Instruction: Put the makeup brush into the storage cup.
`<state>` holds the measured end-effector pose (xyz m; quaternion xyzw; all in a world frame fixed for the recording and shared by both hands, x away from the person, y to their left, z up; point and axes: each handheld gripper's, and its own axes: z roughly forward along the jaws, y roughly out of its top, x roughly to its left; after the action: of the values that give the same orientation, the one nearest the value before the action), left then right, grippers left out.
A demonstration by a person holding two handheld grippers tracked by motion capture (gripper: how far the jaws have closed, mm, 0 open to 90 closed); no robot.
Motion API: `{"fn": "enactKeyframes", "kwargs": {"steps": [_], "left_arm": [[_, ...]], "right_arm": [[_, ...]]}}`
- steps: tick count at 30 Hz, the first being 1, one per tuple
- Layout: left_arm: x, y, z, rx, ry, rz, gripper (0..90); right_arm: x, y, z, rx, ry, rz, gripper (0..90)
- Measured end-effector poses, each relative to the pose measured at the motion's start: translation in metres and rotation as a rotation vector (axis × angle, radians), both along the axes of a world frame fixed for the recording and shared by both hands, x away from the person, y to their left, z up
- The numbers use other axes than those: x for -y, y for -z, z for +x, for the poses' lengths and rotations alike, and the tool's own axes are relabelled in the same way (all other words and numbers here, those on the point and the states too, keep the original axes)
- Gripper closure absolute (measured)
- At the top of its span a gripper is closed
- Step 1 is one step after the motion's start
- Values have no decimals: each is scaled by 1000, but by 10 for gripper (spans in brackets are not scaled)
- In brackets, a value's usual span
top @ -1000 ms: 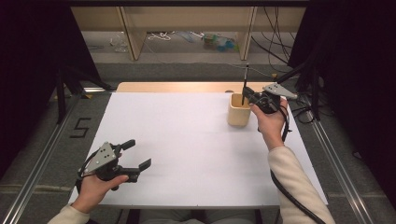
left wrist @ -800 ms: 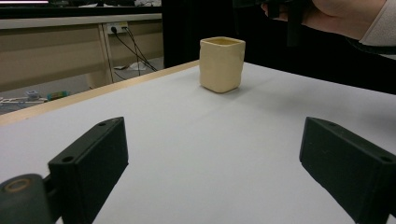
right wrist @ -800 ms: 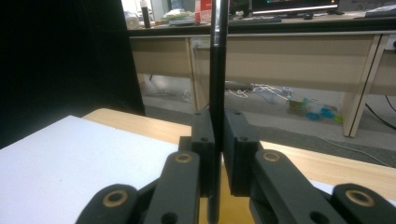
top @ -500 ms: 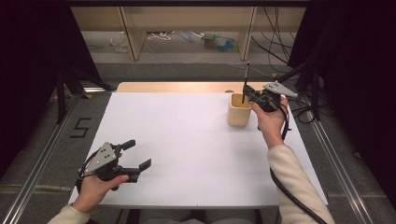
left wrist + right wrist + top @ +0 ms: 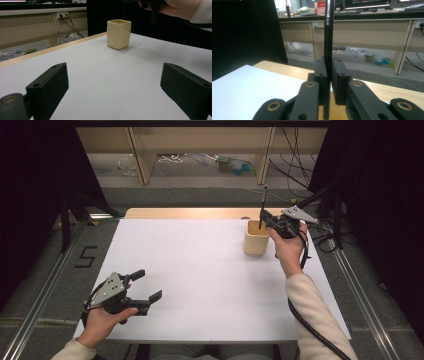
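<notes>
Down at the near left corner of the white table [image 5: 200,285], your left gripper [image 5: 150,287] sits in your left hand [image 5: 102,320], held low over the surface with its jaws spread wide and nothing between them; in the left gripper view those two black jaws stand far apart at the bottom corners, with bare white tabletop between them; a grey three-cornered plate [image 5: 111,287] rides on top of that gripper. Ahead of those jaws, well apart from them, the cream cup [image 5: 119,33] stands upright on the table near its far edge; in the high view the same cup [image 5: 256,240] sits toward the far right of the white sheet, just short of the bare wooden strip [image 5: 190,213] along the back. Further right, your right gripper [image 5: 265,221] is raised at the cup's rim, just beside and above it, carried by your right hand [image 5: 290,245]; its jaws are clamped onto a thin black pen [image 5: 263,205], which stands close to upright with its lower end over the cup's mouth; whether the tip touches the cup's inside you cannot tell from these views. In the right gripper view the pen [image 5: 328,37] runs straight up through the closed jaws, gripped on both sides; behind it lie desks [image 5: 372,27] and loose cables [image 5: 342,51] on the floor.
</notes>
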<state>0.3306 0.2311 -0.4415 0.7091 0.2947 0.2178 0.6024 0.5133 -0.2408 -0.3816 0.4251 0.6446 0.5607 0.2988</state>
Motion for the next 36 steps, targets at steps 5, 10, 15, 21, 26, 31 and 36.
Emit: {"fn": "enactKeyframes", "kwargs": {"steps": [5,10,15,21,26,31,36], "left_arm": [[0,0,0,0,0,0,75],[0,0,0,0,1,0,75],[0,0,0,0,2,0,75],[0,0,0,-1,2,0,75],[0,0,0,0,3,2,76],[0,0,0,0,2,2,76],[0,0,0,0,3,2,76]], "right_arm": [[-1,0,2,0,-1,1,843],[-1,0,3,7,-3,8,843],[-1,0,4,0,1,2,843],[-2,1,6,5,1,3,843],[-2,1,7,-1,5,-1,843],[-2,2,8,-1,5,3,843],[-2,3,9,-4,9,1,843]]}}
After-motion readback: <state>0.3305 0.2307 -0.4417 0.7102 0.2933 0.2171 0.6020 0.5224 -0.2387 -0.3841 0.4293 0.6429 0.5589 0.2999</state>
